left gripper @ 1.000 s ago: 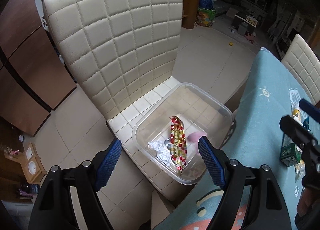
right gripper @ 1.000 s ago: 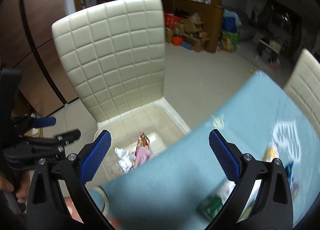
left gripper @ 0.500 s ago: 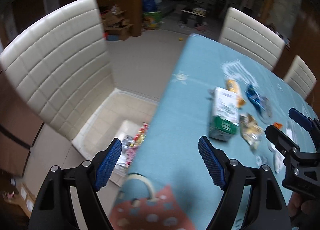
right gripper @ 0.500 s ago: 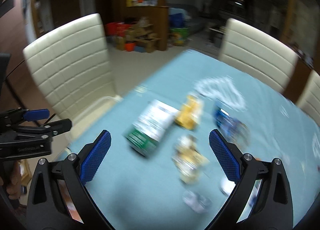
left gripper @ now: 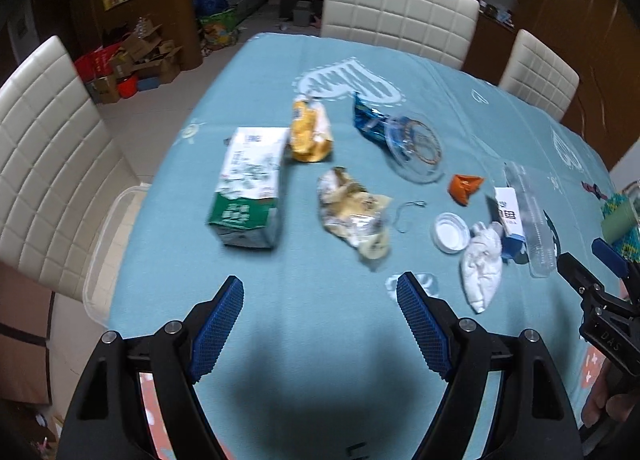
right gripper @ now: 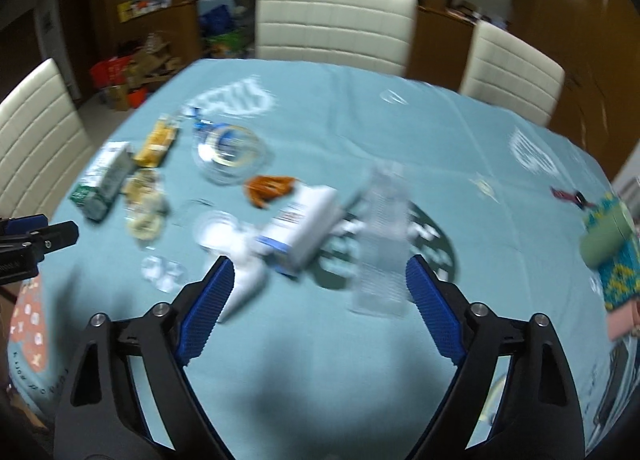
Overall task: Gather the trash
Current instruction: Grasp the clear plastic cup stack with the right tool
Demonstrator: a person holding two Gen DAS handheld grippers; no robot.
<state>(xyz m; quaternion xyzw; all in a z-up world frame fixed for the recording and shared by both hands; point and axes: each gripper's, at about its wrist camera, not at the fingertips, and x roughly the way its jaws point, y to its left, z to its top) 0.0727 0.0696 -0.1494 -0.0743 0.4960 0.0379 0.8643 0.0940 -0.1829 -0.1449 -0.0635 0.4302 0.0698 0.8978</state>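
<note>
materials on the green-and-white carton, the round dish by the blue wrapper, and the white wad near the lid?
Green-and-white carton: looks like coated paperboard, printed, with creased box edges. Round dish: clear plastic probably, possibly glass; the cloth shows through it. White wad: crumpled tissue or paper, matte and wrinkled. Blue wrapper: glossy film. White lid: likely plastic.

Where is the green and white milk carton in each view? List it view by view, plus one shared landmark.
Left wrist view: the milk carton lies on its side left of centre on the tablecloth, beyond the left gripper.
Right wrist view: the carton lies at the far left, blurred, near the table's edge.
Shared landmark: the yellow snack bag lies just beyond the carton in both.
</note>
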